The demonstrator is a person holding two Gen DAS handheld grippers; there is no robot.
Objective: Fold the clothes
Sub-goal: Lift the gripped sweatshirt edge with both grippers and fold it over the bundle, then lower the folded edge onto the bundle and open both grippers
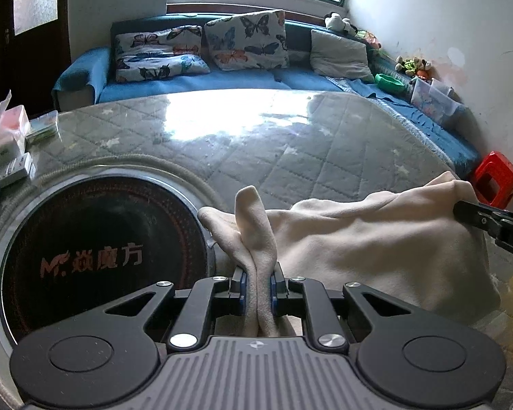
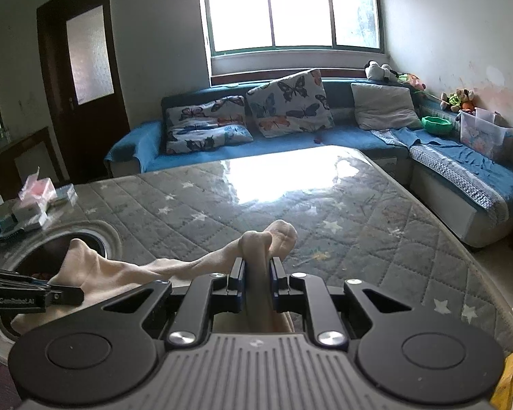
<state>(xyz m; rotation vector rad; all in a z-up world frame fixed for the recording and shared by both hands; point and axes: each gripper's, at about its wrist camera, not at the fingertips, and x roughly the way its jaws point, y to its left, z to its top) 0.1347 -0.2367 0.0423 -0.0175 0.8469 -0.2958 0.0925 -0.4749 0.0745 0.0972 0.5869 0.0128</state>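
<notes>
The cream garment (image 1: 376, 239) hangs stretched between the two claws over the near edge of the quilted table (image 1: 290, 150): the left gripper (image 1: 258, 283) is clenched on one bunched corner and the right gripper (image 2: 256, 282) on the other, so its long axis runs from claw to claw. Open table lies straight ahead of both (the likely place to lay it flat). The round heater plate (image 1: 95, 249) sits just left of the cloth, and small boxes (image 1: 7, 157) crowd the far left edge.
</notes>
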